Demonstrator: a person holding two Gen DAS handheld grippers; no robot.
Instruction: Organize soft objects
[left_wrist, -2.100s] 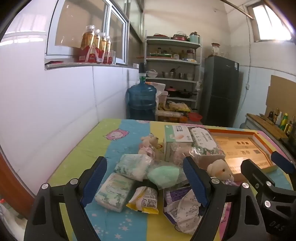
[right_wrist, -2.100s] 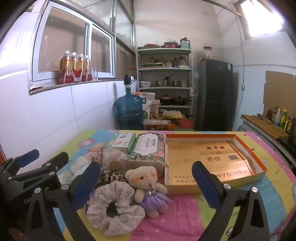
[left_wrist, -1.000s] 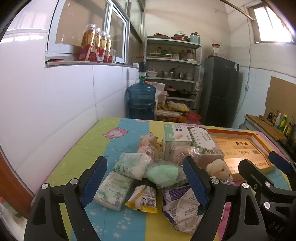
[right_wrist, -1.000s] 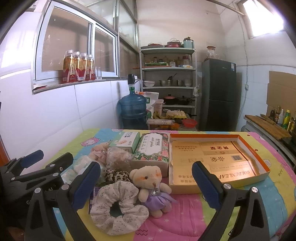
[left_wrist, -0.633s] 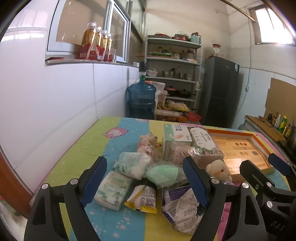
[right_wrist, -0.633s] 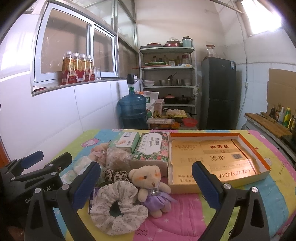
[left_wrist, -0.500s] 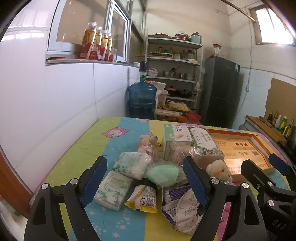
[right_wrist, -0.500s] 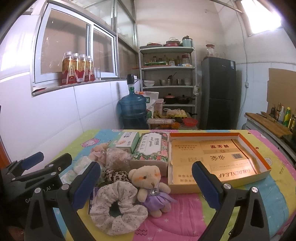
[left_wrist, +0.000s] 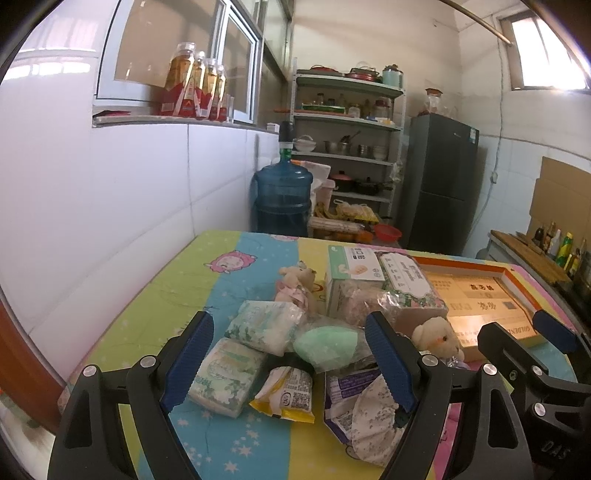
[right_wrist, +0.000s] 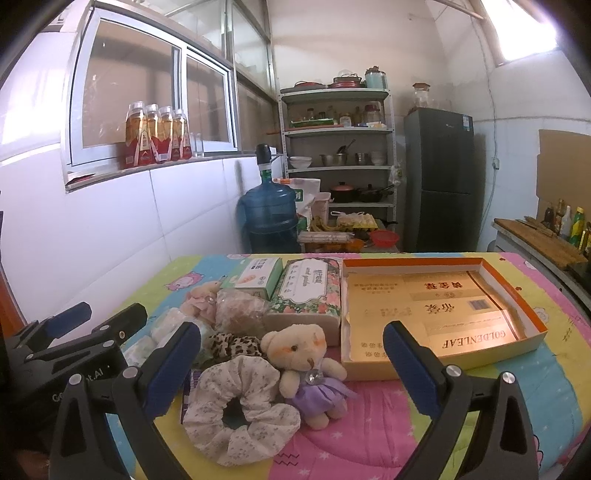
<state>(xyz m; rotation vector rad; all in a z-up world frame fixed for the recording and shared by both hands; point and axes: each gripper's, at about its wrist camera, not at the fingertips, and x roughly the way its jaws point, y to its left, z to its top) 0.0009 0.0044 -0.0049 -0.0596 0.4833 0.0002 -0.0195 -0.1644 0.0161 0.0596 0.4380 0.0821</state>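
Almost nothing has changed over the last couple of secs: both views drift only slightly, no obj has moved, so the task looks not yet started, imo.

Left gripper (left_wrist: 288, 363) hovers low over the near edge of the pile, jaws wide apart, nothing held. Right gripper (right_wrist: 291, 354) likewise wide open and empty, hanging above the scrunchie/bear area.

Near row on the tabletop (left_wrist: 177, 291), covered w/ a cartoon-print cloth: floral scrunchie (right_wrist: 240, 417) closest to the right gripper, touching the cream teddy bear (right_wrist: 306, 369) in a purple dress. Left view shows a yellow snack packet (left_wrist: 286, 395), two tissue/wipe packs (left_wrist: 225, 373) stacked edge to edge, and a purple pouch (left_wrist: 343, 391) partly under the scrunchie.

Mid: green sponge in clear wrap (left_wrist: 323, 343), leopard scrunchie (right_wrist: 236, 343), bagged pinkish item (right_wrist: 240, 314), small pink-dressed bear (left_wrist: 295, 286).

Farther: green-white box (right_wrist: 258, 280) beside floral tissue box (right_wrist: 306, 291), then the open orange-rimmed cardboard box (right_wrist: 524, 306) to the right, empty inside; prob the drop spot, though that's a guess.

Far bkgd: water jug (right_wrist: 267, 218), shelf rack, fridge.

Since both grippers only idle, all soft objs are left to sort; nearest pick for right is the floral scrunchie or bear.
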